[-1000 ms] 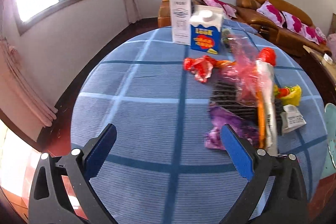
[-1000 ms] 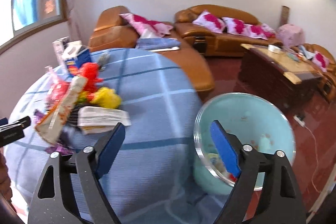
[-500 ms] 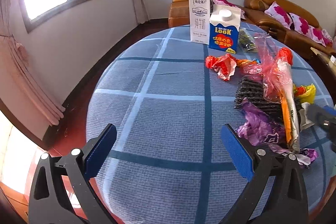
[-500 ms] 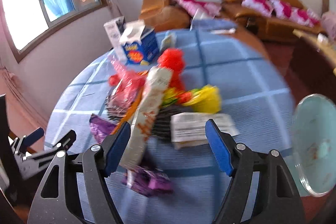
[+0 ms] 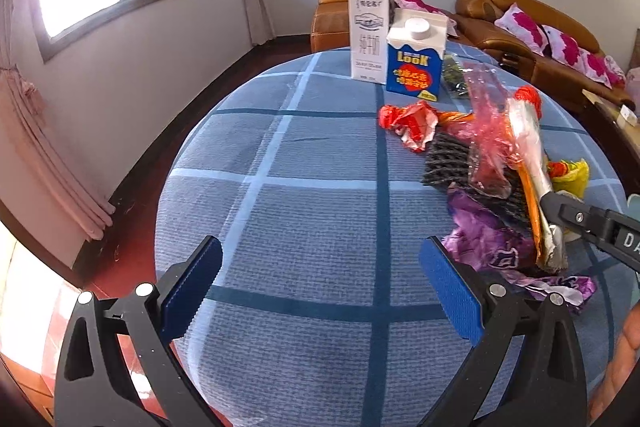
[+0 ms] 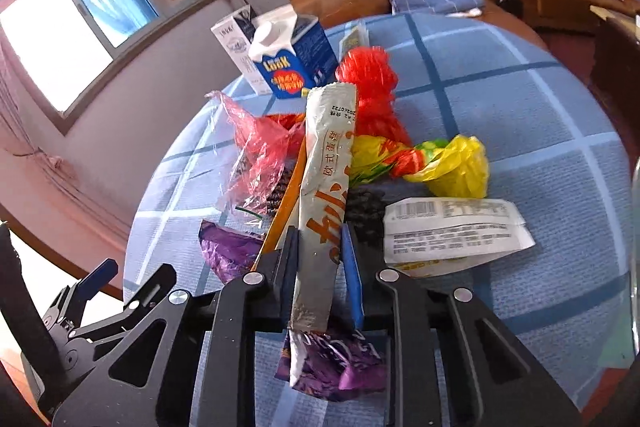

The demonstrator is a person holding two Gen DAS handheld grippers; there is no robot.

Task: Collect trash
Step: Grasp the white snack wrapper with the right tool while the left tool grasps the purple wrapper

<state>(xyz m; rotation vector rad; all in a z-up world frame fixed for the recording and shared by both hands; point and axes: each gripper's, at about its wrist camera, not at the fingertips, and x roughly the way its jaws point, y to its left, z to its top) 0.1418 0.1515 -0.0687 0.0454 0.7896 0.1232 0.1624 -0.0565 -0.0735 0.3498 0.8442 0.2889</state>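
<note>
My right gripper is closing on a long white-and-orange snack wrapper, and its blue pads press the wrapper's near end. Seen from the left wrist, the same wrapper lies across the trash pile with the right gripper at its lower end. Around it are a purple wrapper, pink plastic film, a red net, a yellow bag and a white labelled packet. My left gripper hangs open over bare tablecloth, left of the pile.
The round table has a blue checked cloth. A blue carton and a white carton stand at its far side, a crumpled red wrapper in front of them. A pale bin's rim shows at the right edge. Brown sofas stand behind.
My right gripper swung left from over the bin to the trash pile and shut on the long wrapper. The left gripper stayed open over the cloth, its view drifting slightly.
</note>
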